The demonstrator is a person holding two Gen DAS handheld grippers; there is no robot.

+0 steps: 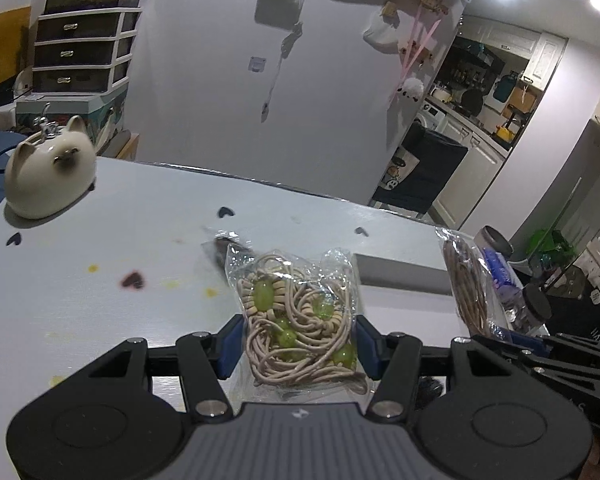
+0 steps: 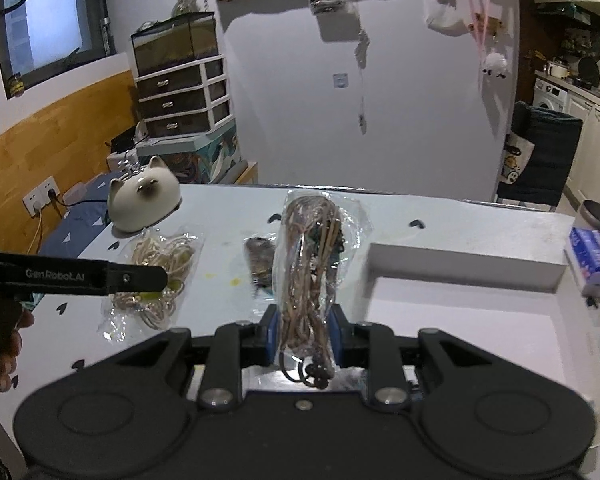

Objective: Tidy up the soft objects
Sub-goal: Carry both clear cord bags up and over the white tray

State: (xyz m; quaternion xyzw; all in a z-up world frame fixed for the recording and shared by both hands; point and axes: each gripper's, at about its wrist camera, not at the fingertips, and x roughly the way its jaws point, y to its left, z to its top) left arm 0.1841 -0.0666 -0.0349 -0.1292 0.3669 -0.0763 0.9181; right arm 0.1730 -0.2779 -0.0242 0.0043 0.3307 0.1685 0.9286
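My left gripper [image 1: 300,344] is shut on a clear bag of beige cords with green beads [image 1: 300,316], held upright above the white table [image 1: 100,300]. In the right wrist view the same bag [image 2: 160,276] hangs at the left, behind a black finger [image 2: 140,278] of that gripper. My right gripper [image 2: 304,336] is shut on a clear bag of brown cords [image 2: 308,264], also lifted off the table; from the left wrist it shows at the right edge [image 1: 468,284]. A small dark bag [image 2: 260,260] lies on the table between the two.
A white ceramic cat [image 2: 144,200] stands at the table's far left. A shallow white tray [image 2: 460,264] sits at the right. A blue packet [image 2: 592,260] and a dark-lidded jar [image 2: 598,212] stand by the right edge. A hand [image 2: 4,344] grips the left tool.
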